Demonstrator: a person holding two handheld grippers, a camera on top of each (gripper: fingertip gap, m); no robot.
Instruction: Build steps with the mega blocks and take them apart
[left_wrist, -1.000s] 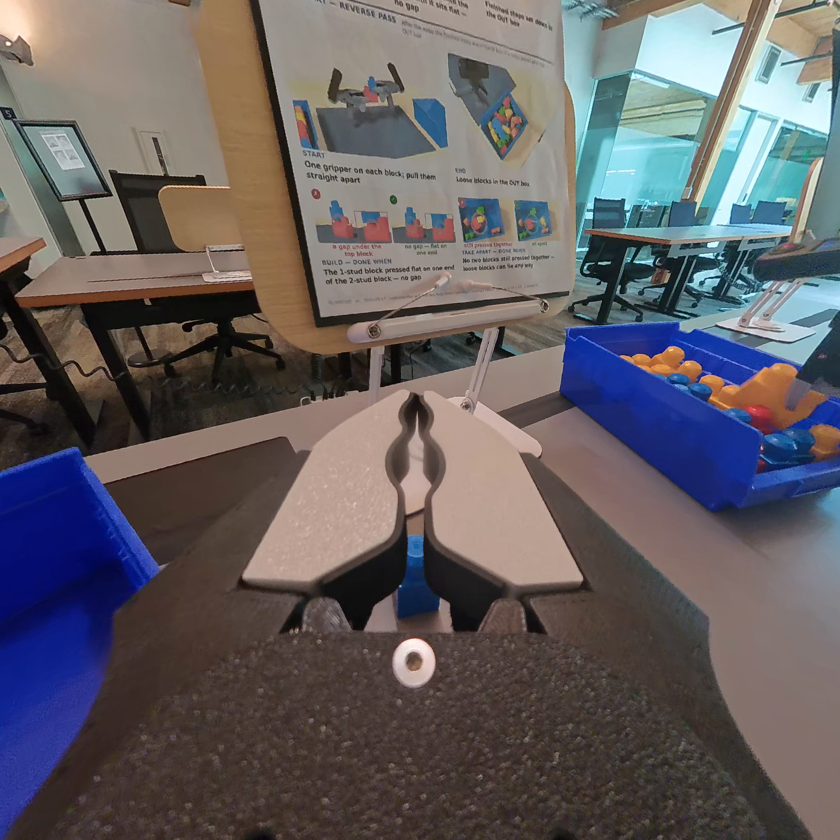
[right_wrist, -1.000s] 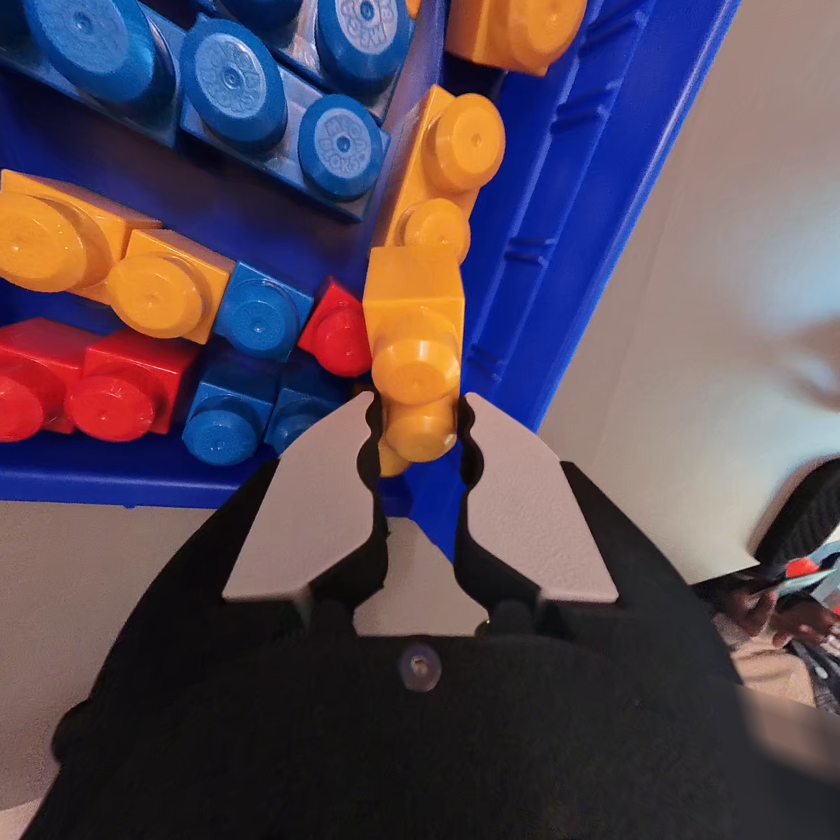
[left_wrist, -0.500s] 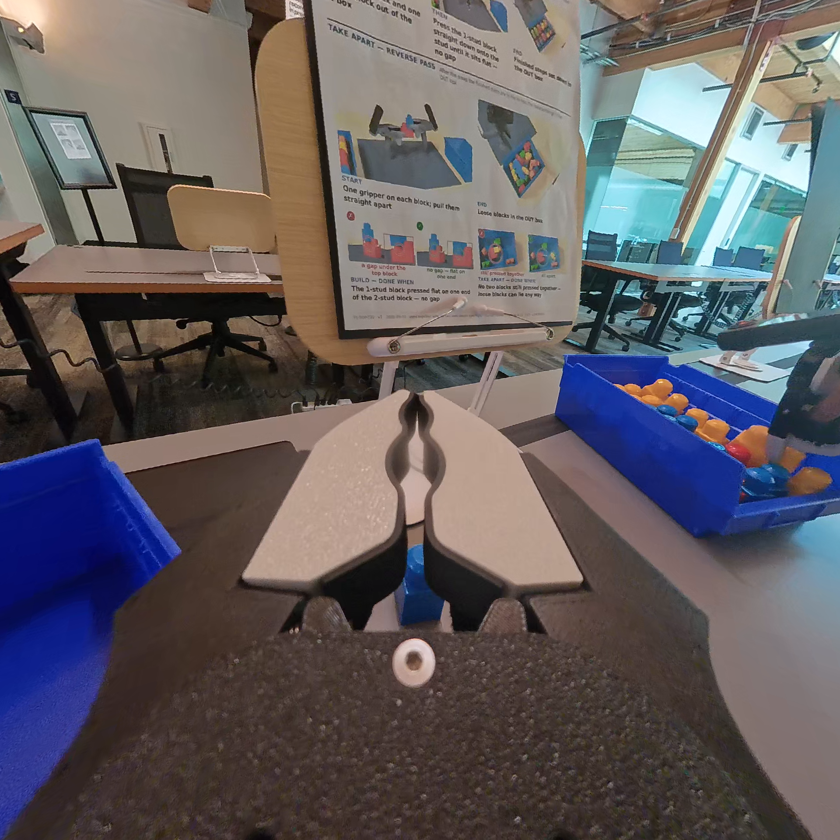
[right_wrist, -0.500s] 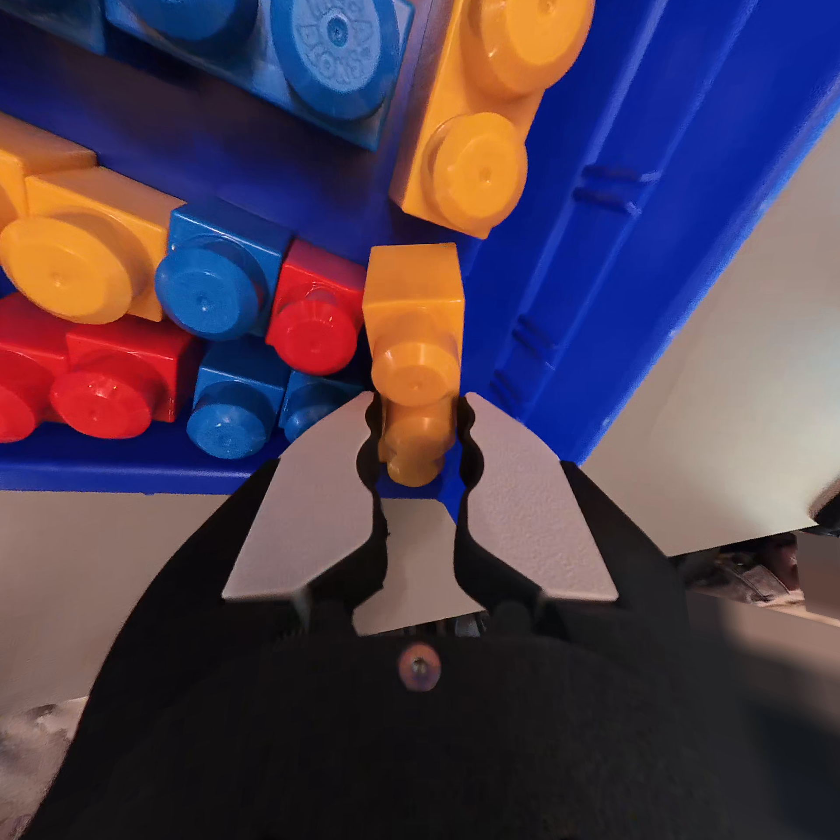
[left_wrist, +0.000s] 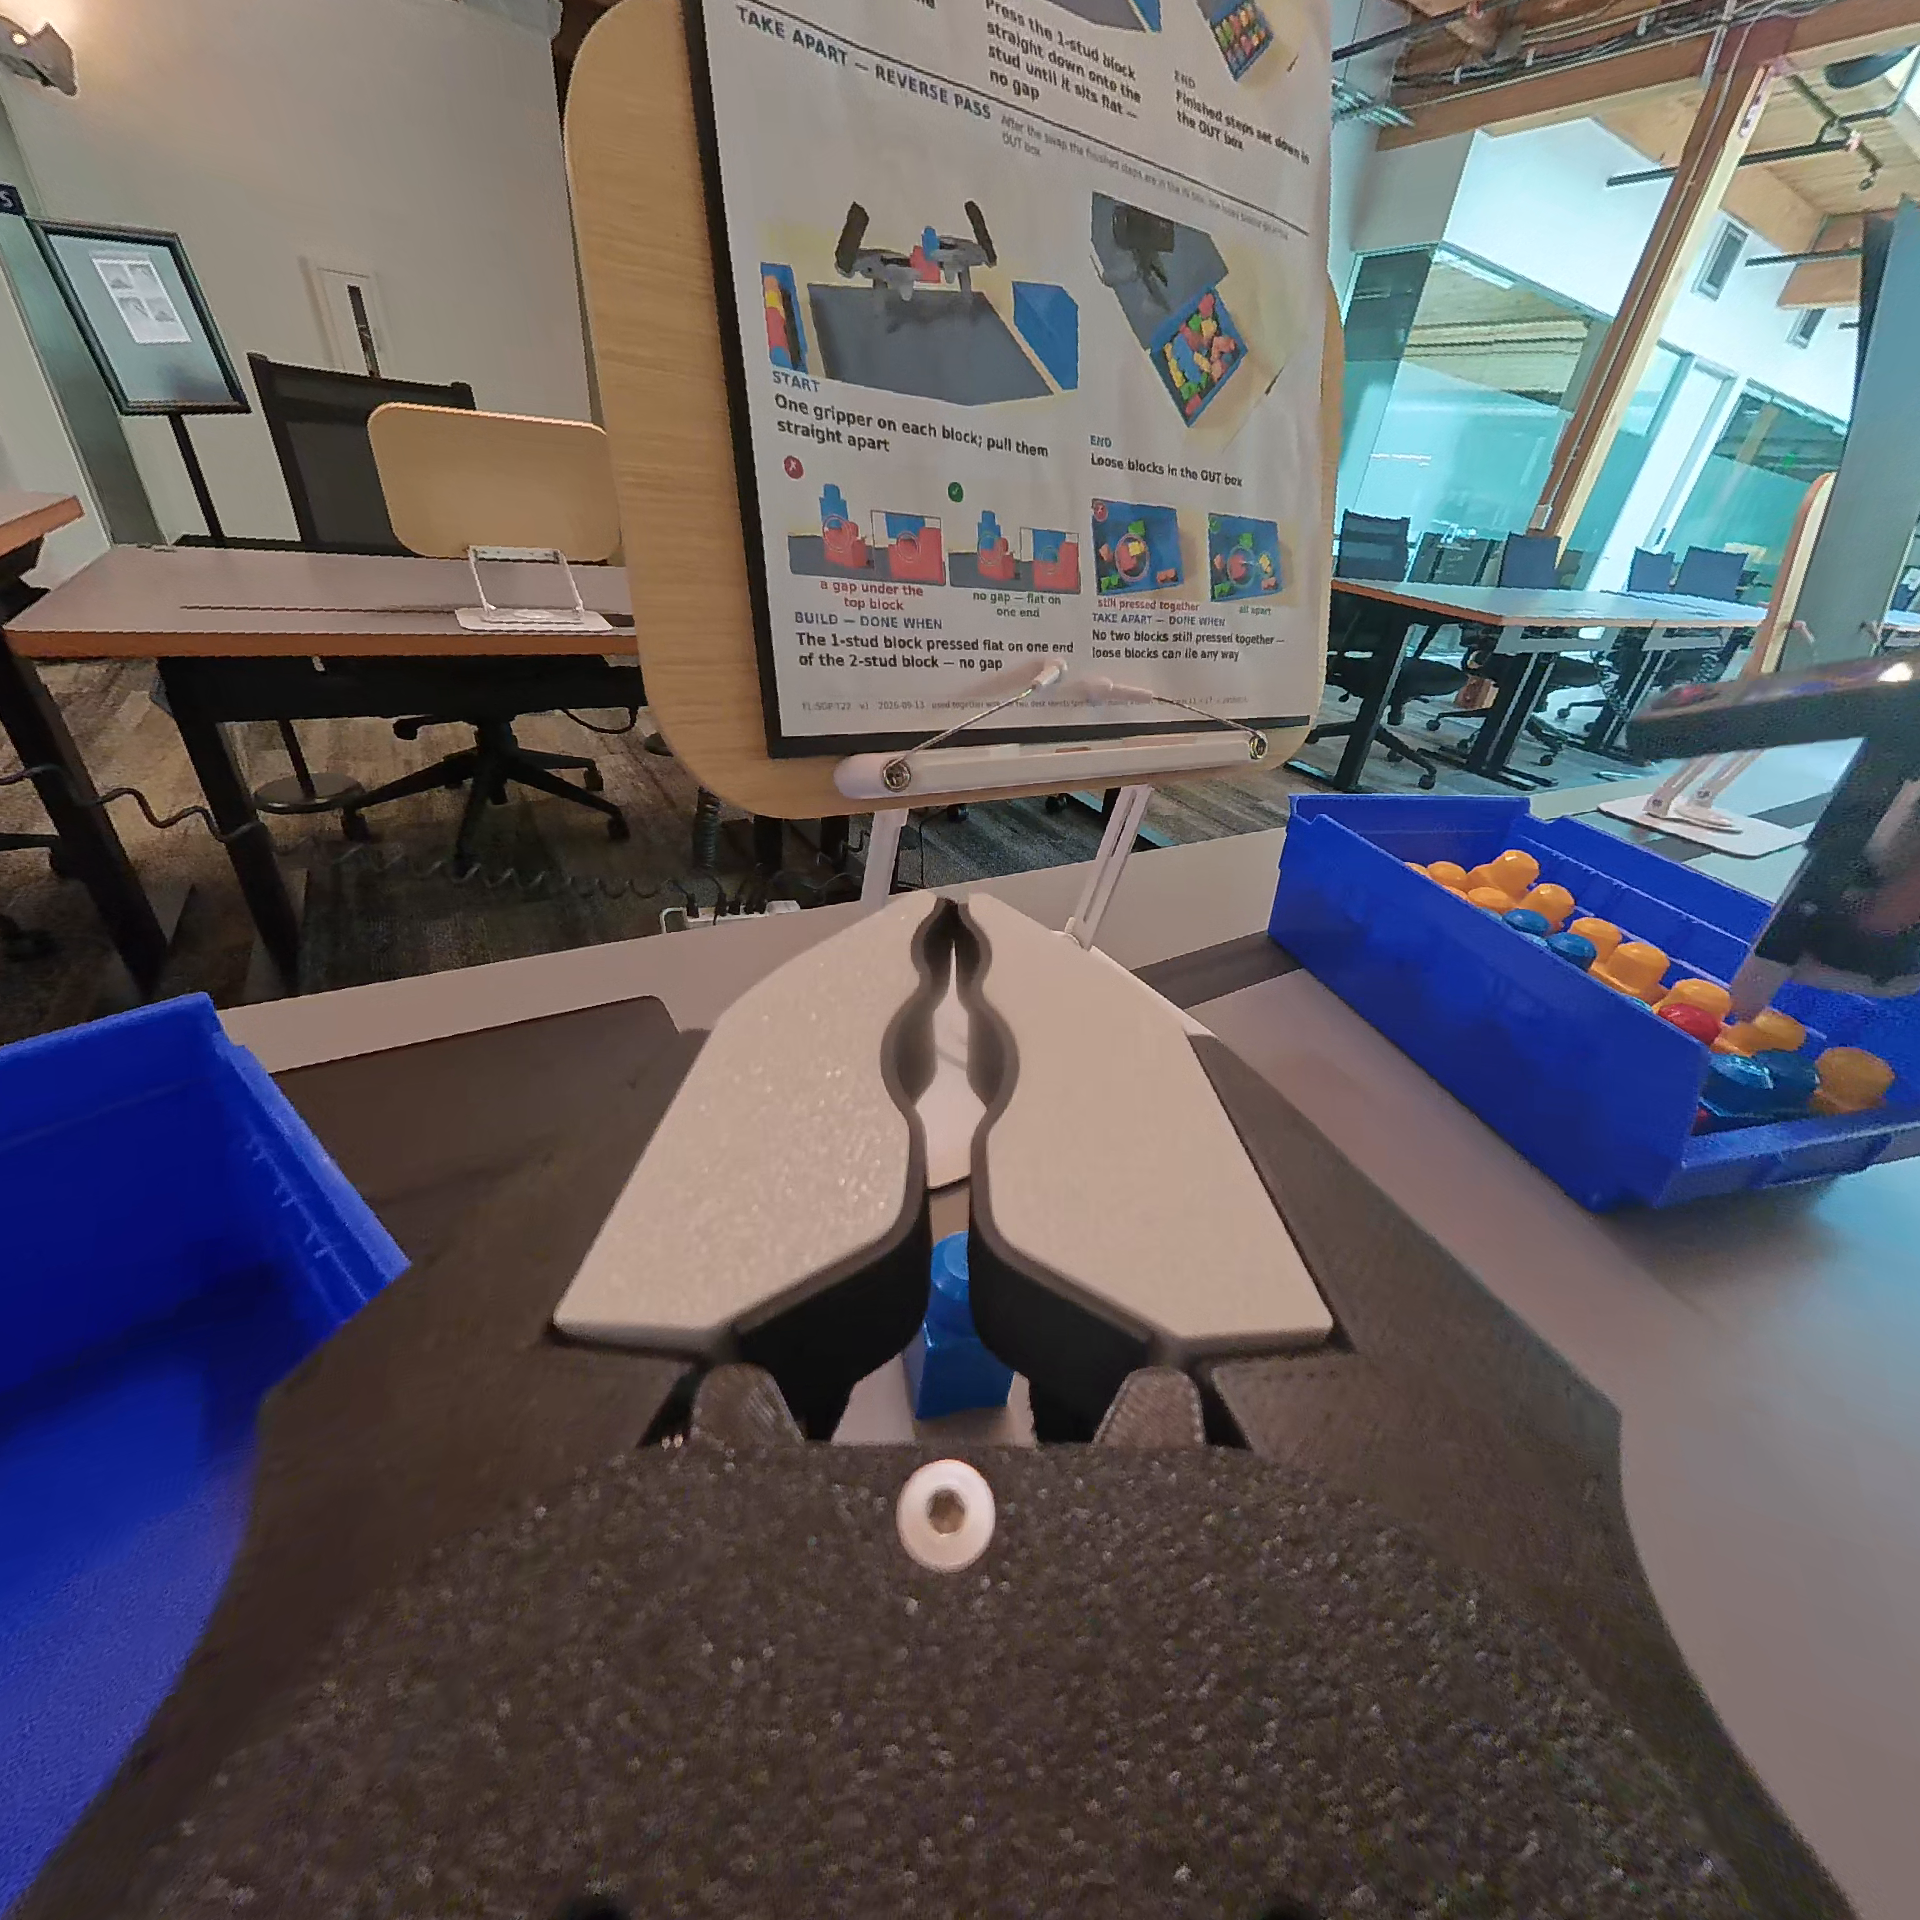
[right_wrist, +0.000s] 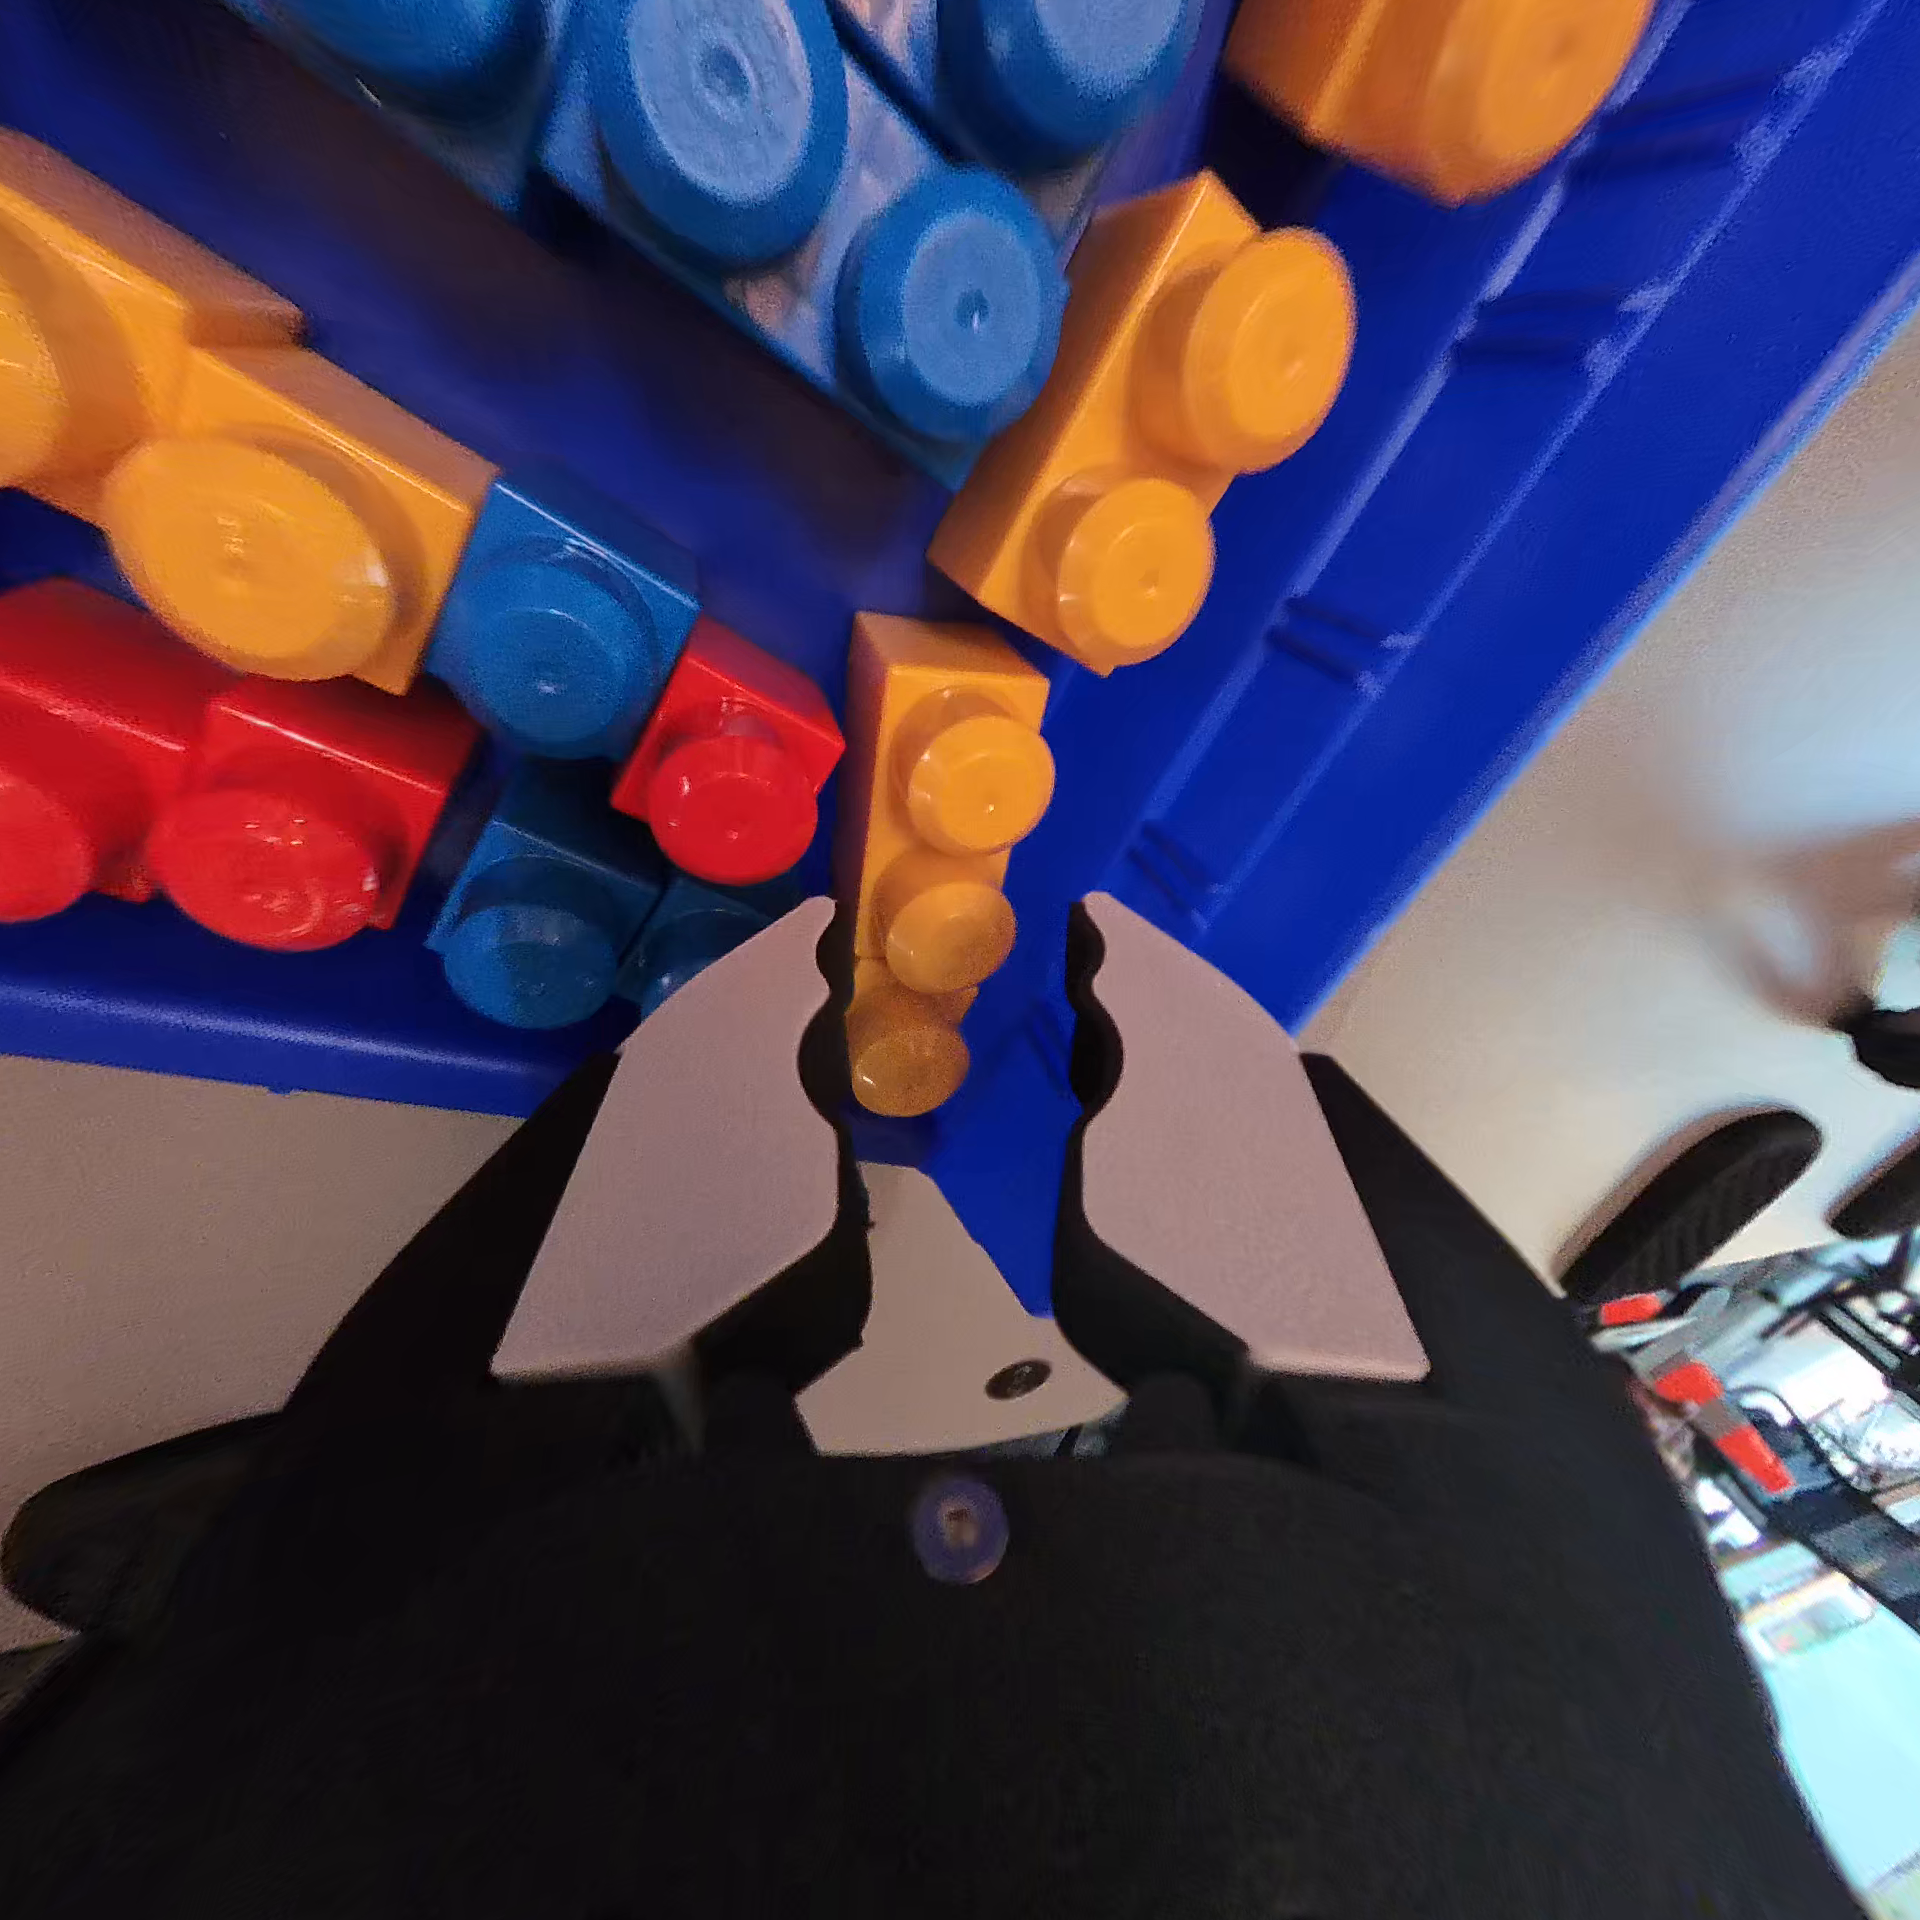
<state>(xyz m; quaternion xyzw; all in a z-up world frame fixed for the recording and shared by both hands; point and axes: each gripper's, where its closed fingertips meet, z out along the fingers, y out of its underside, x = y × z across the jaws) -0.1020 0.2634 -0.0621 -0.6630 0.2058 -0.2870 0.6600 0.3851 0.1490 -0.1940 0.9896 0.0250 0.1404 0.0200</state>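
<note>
The right hand-held gripper (right_wrist: 951, 1013) is now parted wide, its orange stepped block (right_wrist: 940, 862) released into the blue bin (right_wrist: 1351, 644), long axis straight ahead; a blue one-stud block (left_wrist: 954, 1340) is held clamped by the left hand-held gripper (left_wrist: 948, 940).

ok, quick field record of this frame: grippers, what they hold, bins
left gripper: shut on blue block, above the dark mat
right gripper: open, over the block bin
yellow stepped block: between the open fingers, no grip visible, in the bin corner
block bin contents: yellow, blue, red blocks
left bin: visible part bare
</note>
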